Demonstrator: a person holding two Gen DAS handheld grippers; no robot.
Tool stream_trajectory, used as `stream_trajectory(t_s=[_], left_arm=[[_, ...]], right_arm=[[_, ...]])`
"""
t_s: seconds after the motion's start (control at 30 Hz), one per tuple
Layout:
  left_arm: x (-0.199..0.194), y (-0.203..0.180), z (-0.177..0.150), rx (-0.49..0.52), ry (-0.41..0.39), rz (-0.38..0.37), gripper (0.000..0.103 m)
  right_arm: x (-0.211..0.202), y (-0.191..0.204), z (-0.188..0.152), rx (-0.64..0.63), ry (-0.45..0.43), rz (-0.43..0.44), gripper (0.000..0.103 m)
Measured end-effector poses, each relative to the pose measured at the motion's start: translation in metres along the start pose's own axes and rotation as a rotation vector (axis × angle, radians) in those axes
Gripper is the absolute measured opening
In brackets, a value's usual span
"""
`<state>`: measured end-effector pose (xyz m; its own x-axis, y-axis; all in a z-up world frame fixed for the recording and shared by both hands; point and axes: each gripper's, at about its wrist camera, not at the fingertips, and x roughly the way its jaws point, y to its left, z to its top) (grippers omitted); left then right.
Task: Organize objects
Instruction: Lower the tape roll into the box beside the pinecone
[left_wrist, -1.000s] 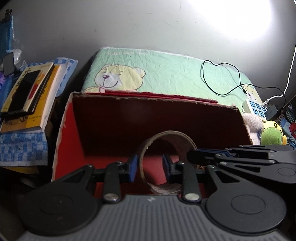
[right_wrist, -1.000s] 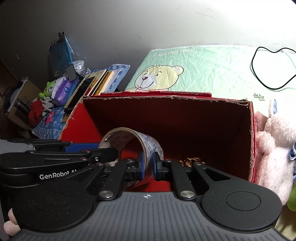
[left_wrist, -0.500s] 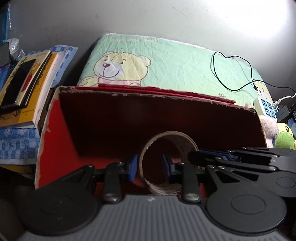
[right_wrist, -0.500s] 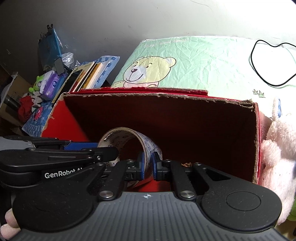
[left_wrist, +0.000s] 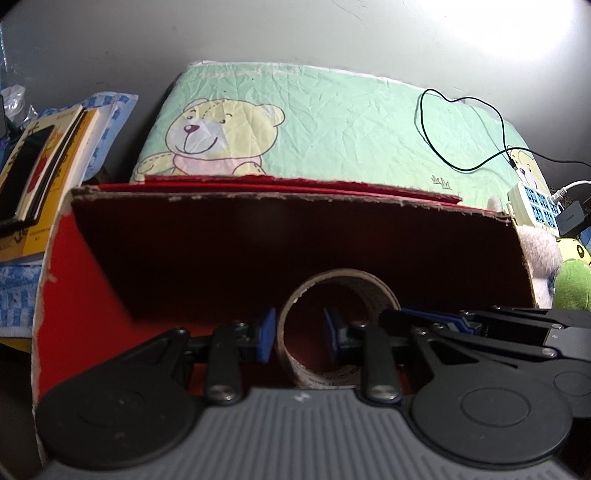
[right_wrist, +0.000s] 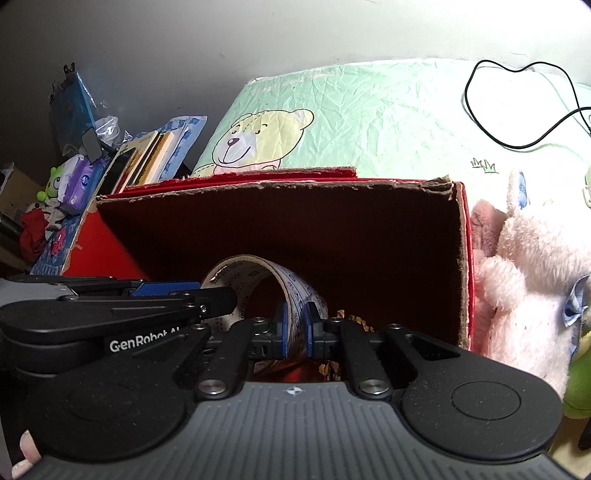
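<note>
In the right wrist view, the white lettering "GenRobot A" is showing on the black arm of the left tongs (right_wrist: 218, 295), with the rest of the word running out of sight behind the right tongs (right_wrist: 294, 328). The roll of tape (right_wrist: 295, 291) is carrying rows of small dark print on its pale band, but this print is staying too small and curved to read. The covers of the stacked books (left_wrist: 40, 162) are bearing marks that cannot be made out.
</note>
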<state>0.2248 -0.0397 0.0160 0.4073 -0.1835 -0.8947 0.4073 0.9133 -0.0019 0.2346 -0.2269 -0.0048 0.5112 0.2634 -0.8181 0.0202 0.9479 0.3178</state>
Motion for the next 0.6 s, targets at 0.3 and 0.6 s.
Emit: stream_trajectory(t_s=[0.3,0.6], left_arm=[[-0.005,-0.004,-0.004,0.009,0.0,-0.044,0.027],[-0.012,0.003,-0.001,0.017,-0.035,-0.016,0.027]], right_arm=[[-0.011,0.002,-0.012,0.02,0.056,-0.005,0.01],[0.006,0.015,0.006,-0.085,0.017,-0.031,0.01]])
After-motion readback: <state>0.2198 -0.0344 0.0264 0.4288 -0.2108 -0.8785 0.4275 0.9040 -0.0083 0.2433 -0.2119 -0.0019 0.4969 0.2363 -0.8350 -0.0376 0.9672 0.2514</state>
